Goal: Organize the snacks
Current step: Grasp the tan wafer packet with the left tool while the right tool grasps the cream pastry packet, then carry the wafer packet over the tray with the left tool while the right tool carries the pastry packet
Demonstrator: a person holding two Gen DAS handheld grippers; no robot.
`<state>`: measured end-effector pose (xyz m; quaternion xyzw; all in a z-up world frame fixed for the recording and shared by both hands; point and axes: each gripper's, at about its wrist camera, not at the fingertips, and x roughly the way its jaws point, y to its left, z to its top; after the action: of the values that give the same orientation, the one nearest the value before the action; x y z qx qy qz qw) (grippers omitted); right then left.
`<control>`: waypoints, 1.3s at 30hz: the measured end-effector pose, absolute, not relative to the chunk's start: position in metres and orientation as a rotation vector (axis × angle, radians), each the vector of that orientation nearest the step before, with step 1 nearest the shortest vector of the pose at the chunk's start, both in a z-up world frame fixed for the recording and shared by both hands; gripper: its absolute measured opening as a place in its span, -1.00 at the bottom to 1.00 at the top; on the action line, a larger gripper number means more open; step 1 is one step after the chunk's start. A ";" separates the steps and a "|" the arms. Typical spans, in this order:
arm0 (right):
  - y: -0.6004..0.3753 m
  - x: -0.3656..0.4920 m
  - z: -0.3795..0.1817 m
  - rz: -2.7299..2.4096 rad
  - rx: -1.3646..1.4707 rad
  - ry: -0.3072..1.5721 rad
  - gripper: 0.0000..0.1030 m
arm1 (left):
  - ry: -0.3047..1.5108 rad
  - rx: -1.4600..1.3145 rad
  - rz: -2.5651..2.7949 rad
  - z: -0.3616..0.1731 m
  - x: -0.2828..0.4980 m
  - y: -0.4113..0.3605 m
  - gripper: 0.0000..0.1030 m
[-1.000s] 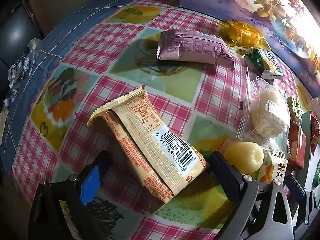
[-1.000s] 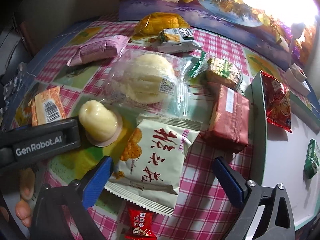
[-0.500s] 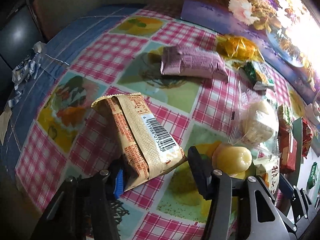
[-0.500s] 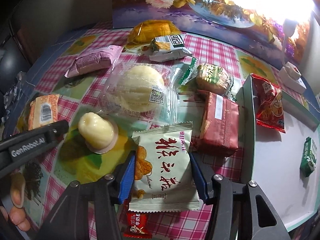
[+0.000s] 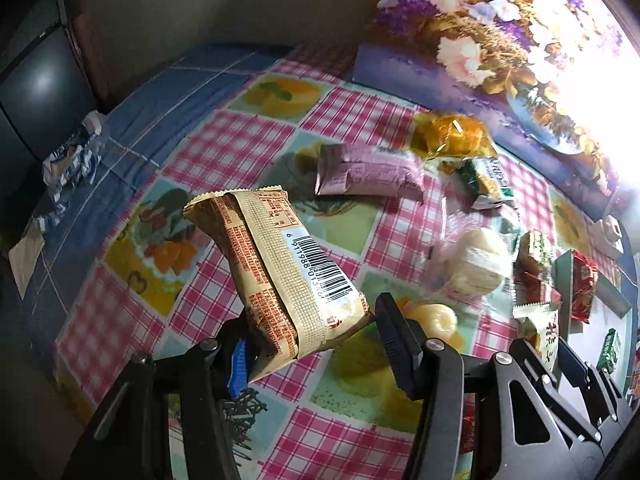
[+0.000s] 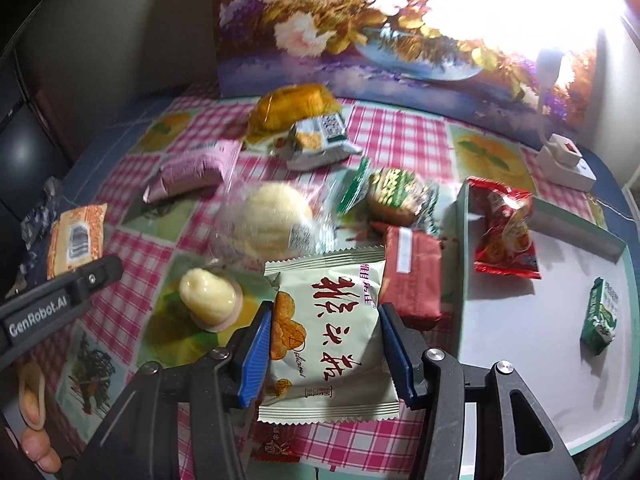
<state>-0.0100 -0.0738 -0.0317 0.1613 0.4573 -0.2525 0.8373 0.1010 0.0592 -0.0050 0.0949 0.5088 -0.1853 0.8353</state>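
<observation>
Right wrist view: the right hand-held gripper [image 6: 326, 354] has just closed its jaws on the white packet [image 6: 326, 344], both pads pressing its long sides, so the packet's long axis runs out along the fingers, away from the camera. The tray [image 6: 540, 344] lies to the right of this gripper, its near wall just beside the right pad, with a red bag [image 6: 504, 232] and a green packet [image 6: 600, 314] already in it. The right hand is plainly the nearer to it, so a short sideways carry over the wall looks like all this packet needs.

In the left wrist view the left hand-held gripper [image 5: 306, 346] has likewise just closed on the tan packet [image 5: 276, 272], gripped at its lower end and clear of the desk [image 5: 208, 148], its long axis tilting up and to the left. From there the tray [image 5: 596, 308] sits well to the right, beyond the right hand-held gripper [image 5: 560, 364], so this packet probably has to cross behind or wait.
</observation>
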 end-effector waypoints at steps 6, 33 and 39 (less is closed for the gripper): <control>-0.089 -0.022 -0.020 -0.545 0.404 0.918 0.07 | 1.039 0.231 -0.423 0.014 0.087 0.044 0.12; -0.200 -0.137 0.001 -0.918 0.654 0.847 0.07 | 0.977 0.405 -0.667 0.036 -0.024 -0.090 0.13; -0.214 -0.162 0.005 -0.969 0.693 0.820 0.07 | 0.977 0.446 -0.713 0.030 -0.046 -0.114 0.13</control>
<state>-0.1621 -0.2141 0.0052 0.3171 0.3752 -0.4432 0.7498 -0.0458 -0.1138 0.0303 0.2077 0.4554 -0.3324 0.7993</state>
